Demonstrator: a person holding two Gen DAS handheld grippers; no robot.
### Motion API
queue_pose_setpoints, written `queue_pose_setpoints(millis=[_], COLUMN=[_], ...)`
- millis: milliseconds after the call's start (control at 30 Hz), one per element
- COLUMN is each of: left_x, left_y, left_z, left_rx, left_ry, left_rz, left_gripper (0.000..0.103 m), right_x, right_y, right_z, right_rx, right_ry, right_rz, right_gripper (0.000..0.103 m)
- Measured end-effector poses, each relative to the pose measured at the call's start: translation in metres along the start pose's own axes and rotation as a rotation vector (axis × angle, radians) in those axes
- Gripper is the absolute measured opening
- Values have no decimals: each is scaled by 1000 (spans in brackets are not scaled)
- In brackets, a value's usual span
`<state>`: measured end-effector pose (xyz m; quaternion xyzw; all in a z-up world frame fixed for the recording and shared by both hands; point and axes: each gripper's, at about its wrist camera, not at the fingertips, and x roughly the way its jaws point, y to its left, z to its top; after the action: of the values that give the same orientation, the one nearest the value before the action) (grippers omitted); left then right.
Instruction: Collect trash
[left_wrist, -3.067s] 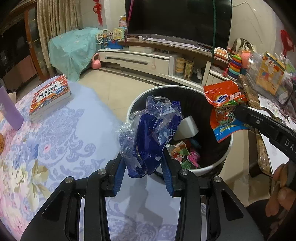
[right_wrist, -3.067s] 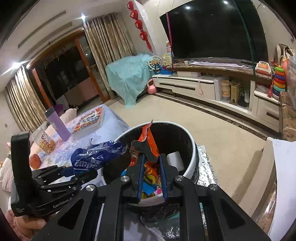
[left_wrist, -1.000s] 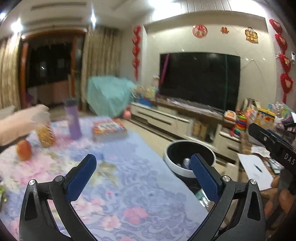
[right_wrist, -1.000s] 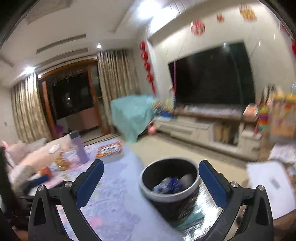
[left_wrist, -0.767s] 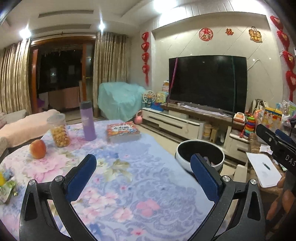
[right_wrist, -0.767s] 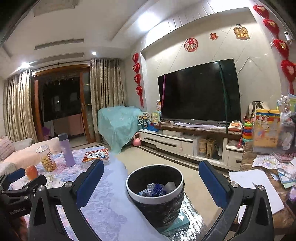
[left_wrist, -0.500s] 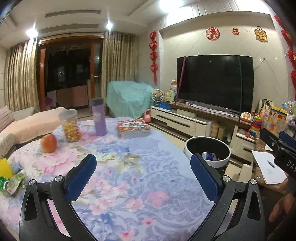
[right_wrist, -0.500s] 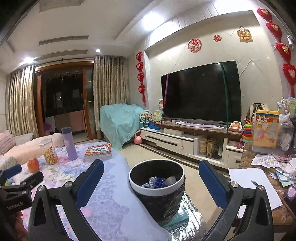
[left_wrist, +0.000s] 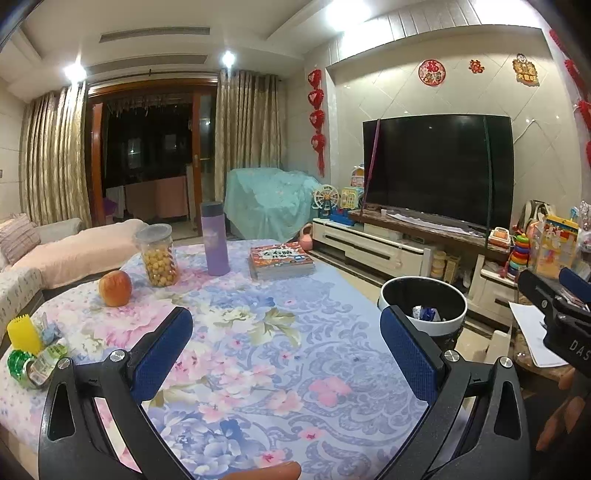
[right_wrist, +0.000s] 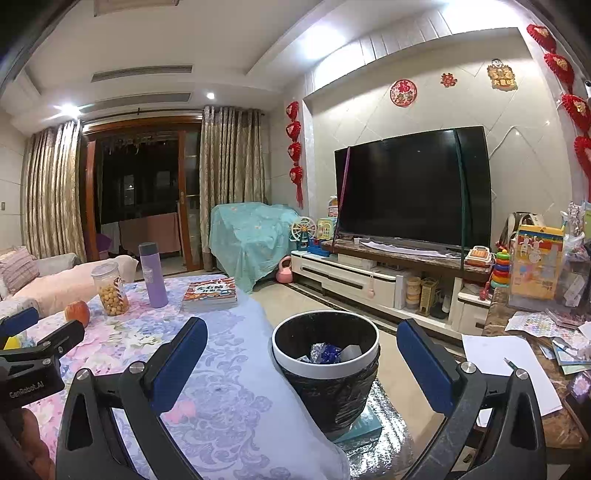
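The black trash bin with a white rim (right_wrist: 325, 363) stands off the table's right edge, with a blue wrapper (right_wrist: 327, 351) and other trash inside; it also shows in the left wrist view (left_wrist: 424, 308). My left gripper (left_wrist: 284, 349) is open and empty above the floral tablecloth (left_wrist: 240, 350). My right gripper (right_wrist: 301, 363) is open and empty, held back from the bin. Green and yellow wrappers (left_wrist: 31, 356) lie at the table's left edge.
On the table stand an apple (left_wrist: 115, 288), a snack jar (left_wrist: 157, 254), a purple bottle (left_wrist: 215, 243) and a stack of books (left_wrist: 280, 260). A TV cabinet (right_wrist: 369, 278) lies beyond the bin. A side table with papers (right_wrist: 517, 362) is at the right.
Both grippers let go of their wrappers into the bin, opened wide, then pulled back and up from it. The view now takes in the whole table.
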<state>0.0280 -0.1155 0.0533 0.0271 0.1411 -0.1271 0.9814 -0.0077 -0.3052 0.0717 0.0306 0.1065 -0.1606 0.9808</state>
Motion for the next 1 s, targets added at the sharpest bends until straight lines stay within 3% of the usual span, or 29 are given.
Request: queue_pose_setpoints(millis=[1000], left_x=[4], left_y=[4], left_z=[-2], left_rx=[-8], left_ry=[21], left_rz=[13], left_gripper=[103], right_x=[-1], right_y=[1], right_z=[-3], right_rx=[-2], right_ry=[5], right_rz=[15], right_gripper=[103])
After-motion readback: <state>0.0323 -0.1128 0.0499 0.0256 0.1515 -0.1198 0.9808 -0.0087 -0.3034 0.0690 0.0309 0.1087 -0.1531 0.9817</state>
